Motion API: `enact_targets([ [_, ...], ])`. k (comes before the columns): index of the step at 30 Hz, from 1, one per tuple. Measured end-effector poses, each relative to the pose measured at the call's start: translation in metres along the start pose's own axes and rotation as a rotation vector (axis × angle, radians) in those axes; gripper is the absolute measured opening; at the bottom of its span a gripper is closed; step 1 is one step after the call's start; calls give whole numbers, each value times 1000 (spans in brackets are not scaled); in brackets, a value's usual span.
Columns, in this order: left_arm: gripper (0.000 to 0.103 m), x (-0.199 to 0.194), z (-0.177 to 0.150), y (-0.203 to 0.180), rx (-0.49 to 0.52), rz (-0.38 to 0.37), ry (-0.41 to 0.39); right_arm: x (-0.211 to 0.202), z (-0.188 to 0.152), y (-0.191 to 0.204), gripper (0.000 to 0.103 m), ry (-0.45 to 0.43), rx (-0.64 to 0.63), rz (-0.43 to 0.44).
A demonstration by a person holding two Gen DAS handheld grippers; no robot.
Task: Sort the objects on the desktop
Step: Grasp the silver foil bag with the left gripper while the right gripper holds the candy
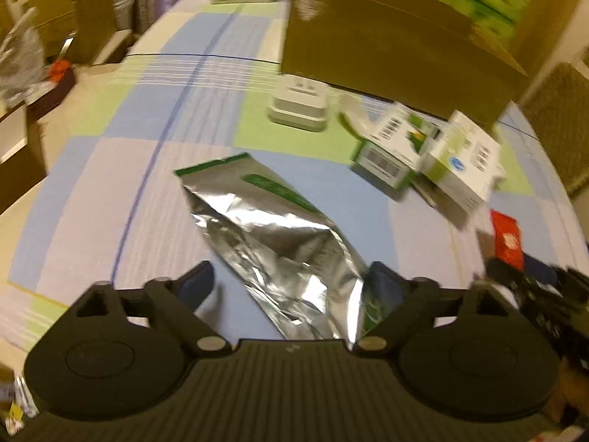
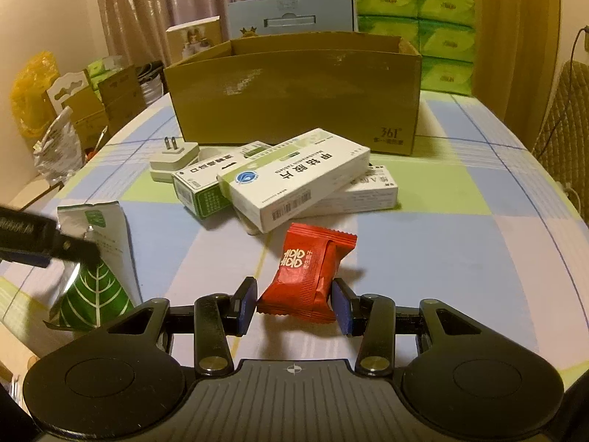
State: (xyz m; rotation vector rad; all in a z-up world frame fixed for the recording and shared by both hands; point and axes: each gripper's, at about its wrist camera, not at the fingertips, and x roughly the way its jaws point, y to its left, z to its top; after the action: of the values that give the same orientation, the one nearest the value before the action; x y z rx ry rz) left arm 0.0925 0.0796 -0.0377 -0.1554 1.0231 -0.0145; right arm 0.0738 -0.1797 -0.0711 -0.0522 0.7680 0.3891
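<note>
red packet (image 2: pixel 307 276) on the table (image 2: pixel 441 221) between the right gripper (image 2: pixel 294 304) jaws, closed on its sides | foil pouch (image 1: pixel 272 243) between the wide-apart left gripper (image 1: pixel 291 283) jaws, not clamped | nothing seen sorted into cardboard box (image 2: pixel 294 99) | loose: three medicine boxes (image 2: pixel 294 180), one plug adapter (image 2: pixel 173 162)

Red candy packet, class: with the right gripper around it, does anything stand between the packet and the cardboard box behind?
Yes. The pile of white-and-green medicine boxes lies between the red candy packet in the right gripper and the cardboard box.
</note>
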Motion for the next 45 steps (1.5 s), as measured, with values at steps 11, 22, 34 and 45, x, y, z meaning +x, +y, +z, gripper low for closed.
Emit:
enact_targets([
  [11, 75, 29, 11, -12, 78, -34, 24, 6, 0, -5, 41, 18, 8, -2],
  [22, 82, 26, 9, -16, 213, -120, 82, 8, -1, -4, 41, 24, 9, 1],
  [34, 62, 27, 0, -43, 393, -112, 48, 9, -2, -4, 41, 31, 5, 3],
  [45, 71, 37, 8, -44, 283, -78, 109, 17, -3, -3, 41, 44, -1, -17],
])
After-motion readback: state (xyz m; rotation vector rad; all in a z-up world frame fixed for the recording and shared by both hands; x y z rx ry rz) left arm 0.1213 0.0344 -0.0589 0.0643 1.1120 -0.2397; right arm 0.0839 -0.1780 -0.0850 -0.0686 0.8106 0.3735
